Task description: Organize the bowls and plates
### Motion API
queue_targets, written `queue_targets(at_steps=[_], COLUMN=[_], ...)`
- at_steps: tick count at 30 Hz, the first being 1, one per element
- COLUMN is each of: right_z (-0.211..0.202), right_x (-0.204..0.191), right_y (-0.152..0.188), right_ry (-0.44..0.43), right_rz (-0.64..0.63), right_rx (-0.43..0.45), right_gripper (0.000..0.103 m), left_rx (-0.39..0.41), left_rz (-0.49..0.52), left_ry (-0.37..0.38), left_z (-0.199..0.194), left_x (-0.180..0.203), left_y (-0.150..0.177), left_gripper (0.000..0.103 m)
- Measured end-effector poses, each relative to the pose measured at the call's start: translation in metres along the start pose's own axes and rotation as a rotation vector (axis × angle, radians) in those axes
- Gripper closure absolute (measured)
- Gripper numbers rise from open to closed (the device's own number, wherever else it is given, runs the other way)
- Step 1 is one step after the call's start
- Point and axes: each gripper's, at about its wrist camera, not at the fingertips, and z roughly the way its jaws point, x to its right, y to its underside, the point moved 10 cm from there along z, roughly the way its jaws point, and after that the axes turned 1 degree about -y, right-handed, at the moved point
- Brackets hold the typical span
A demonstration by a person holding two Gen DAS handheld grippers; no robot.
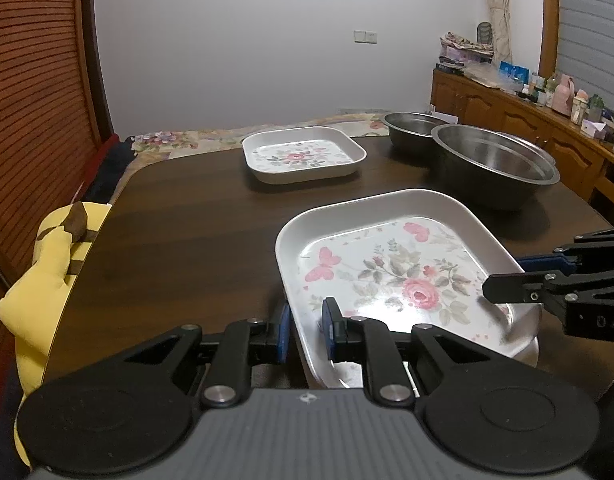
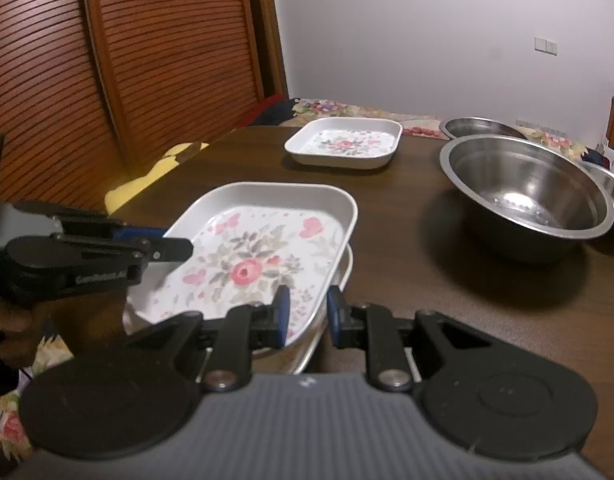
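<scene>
Here, floral plate (image 1: 391, 276) tilted, long axis between both tools.

White rose-patterned plates (image 1: 391, 276), silvery bowls (image 1: 495, 168), dark-brown table (image 1: 187, 240)

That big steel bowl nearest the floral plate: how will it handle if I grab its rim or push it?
The big steel bowl looks stiff and probably light for its size, being thin-walled and empty. Its polished rim is likely slippery between pads. The rounded sides narrow toward the base, so a one-sided rim lift may tilt it; a push should slide it across the smooth table, perhaps into the bowl behind it.
</scene>
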Motion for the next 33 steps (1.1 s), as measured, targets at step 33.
queue_targets(at_steps=[33], right_z=[-0.034], right_x=[0.004], right_y=[-0.049], right_ry=[-0.006], right_rz=[-0.033], right_rx=[0.101], right_gripper=[0.08], left_rx=[0.124], left_rz=[0.043], left_ry=[-0.106], left_z=[-0.026], left_x=[-0.006], left_y=[-0.046], left_gripper=[0.062])
